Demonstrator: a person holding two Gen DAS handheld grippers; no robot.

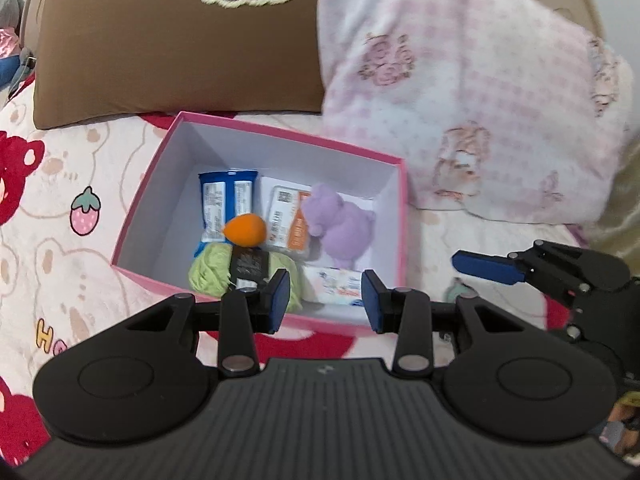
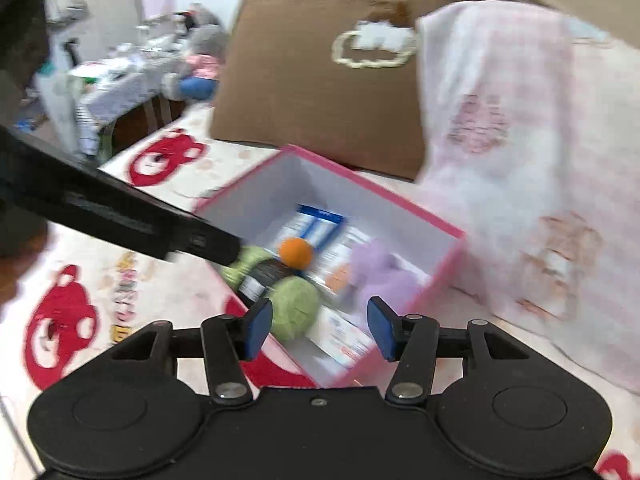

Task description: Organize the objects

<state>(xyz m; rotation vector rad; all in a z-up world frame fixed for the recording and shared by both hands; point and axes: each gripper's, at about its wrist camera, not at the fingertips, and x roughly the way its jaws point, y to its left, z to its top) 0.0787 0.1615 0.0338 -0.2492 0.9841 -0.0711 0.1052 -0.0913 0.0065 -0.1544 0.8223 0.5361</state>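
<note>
Your left gripper [image 1: 326, 302] hangs above the near rim of the pink box [image 1: 144, 184]; its jaws stand apart with nothing between them. Your right gripper [image 2: 318, 328] hangs over the same box from the other side, jaws likewise spread and empty.

The box lies open on the bed, on a cream sheet [image 1: 60, 184] printed with red bears and strawberries. Inside it:
- green yarn ball [image 1: 208, 276] with a dark label, near corner
- orange egg-shaped sponge [image 1: 245, 230], resting just above the yarn
- blue packet [image 1: 228, 196], towards the far wall
- white-and-orange packet [image 1: 284, 216], beside the blue one
- lilac plush toy [image 1: 340, 224], to its right
- a flat white packet [image 1: 336, 286], by the near wall

A brown pillow [image 1: 160, 48] and a pink checked pillow [image 1: 472, 92] stand behind the box.
</note>
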